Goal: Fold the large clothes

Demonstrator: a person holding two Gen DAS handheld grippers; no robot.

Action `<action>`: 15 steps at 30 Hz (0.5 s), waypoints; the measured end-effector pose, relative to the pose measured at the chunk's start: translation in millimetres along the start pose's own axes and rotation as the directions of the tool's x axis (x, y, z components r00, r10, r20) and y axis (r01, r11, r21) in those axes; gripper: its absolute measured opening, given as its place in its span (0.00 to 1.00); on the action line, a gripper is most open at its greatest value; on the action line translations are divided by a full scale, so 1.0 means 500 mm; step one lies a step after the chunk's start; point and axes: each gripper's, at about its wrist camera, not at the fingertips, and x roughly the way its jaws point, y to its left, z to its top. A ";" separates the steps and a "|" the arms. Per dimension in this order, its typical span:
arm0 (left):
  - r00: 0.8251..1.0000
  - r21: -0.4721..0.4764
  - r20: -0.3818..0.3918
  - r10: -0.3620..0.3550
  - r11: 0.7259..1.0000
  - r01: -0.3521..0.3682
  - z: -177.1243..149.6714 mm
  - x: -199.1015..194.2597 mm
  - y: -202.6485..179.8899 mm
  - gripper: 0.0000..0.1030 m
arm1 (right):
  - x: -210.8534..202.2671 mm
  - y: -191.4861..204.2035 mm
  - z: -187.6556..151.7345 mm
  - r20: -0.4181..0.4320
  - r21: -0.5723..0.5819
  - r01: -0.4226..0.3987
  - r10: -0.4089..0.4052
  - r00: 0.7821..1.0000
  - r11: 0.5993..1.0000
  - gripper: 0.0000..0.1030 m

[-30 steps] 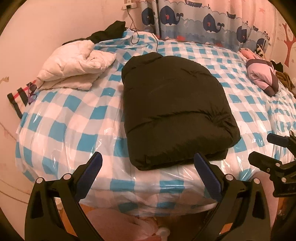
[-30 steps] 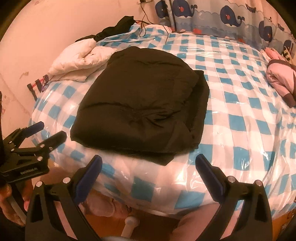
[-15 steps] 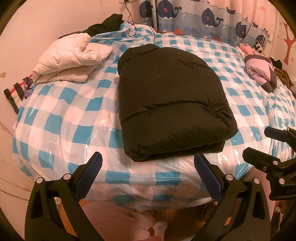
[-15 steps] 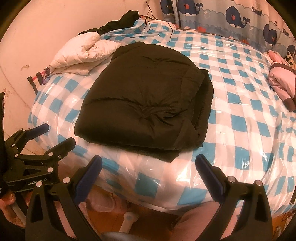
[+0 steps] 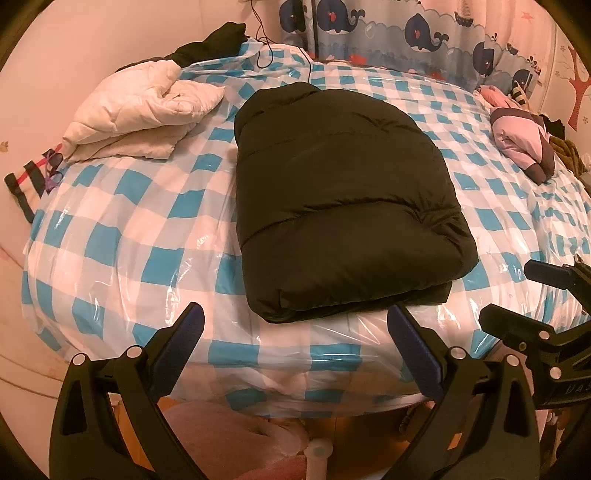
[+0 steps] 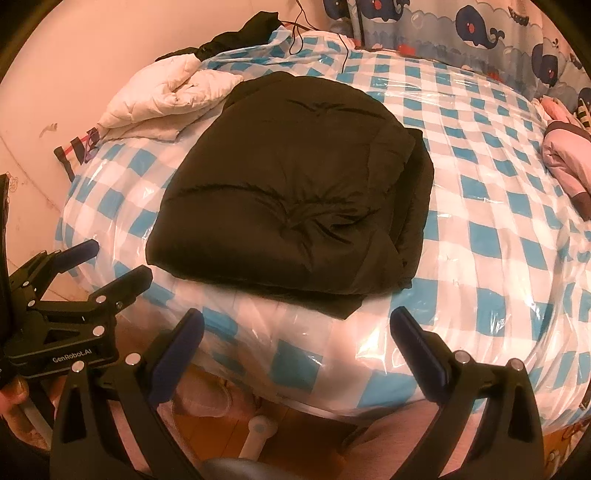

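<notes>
A black puffer jacket [image 5: 343, 206] lies folded into a thick rectangle on the blue-and-white checked bed [image 5: 122, 240], near its front edge; it also shows in the right wrist view [image 6: 291, 199]. My left gripper [image 5: 295, 332] is open and empty, held off the bed's front edge, just short of the jacket. My right gripper [image 6: 295, 332] is open and empty, also in front of the bed edge. Each gripper shows in the other's view: the right gripper [image 5: 517, 295] at the right, the left gripper [image 6: 110, 258] at the left.
A folded white puffer jacket [image 5: 136, 114] lies at the bed's far left. A pink and purple garment [image 5: 524, 144] lies at the far right. Dark clothes [image 5: 210, 44] and a cable sit at the back by the whale curtain [image 5: 406, 33]. The bed has a clear plastic cover.
Both grippers have drawn back and a little lower from the bed, so more of the front edge and floor shows. The black jacket has not moved. Both stay open.
</notes>
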 end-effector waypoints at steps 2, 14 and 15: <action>1.000 -0.003 -0.004 -0.003 1.000 0.003 0.000 0.001 0.001 0.93 | 0.001 0.000 0.000 -0.002 -0.001 0.001 -0.001 1.000 1.000 0.94; 0.999 -0.041 -0.029 -0.045 0.998 0.044 0.001 0.010 0.018 0.93 | 0.009 -0.001 -0.004 -0.017 -0.002 0.010 -0.010 1.000 1.000 0.94; 0.998 -0.044 -0.029 -0.046 0.998 0.045 0.000 0.010 0.019 0.93 | 0.011 -0.003 -0.005 -0.020 -0.002 0.012 -0.012 1.000 1.000 0.94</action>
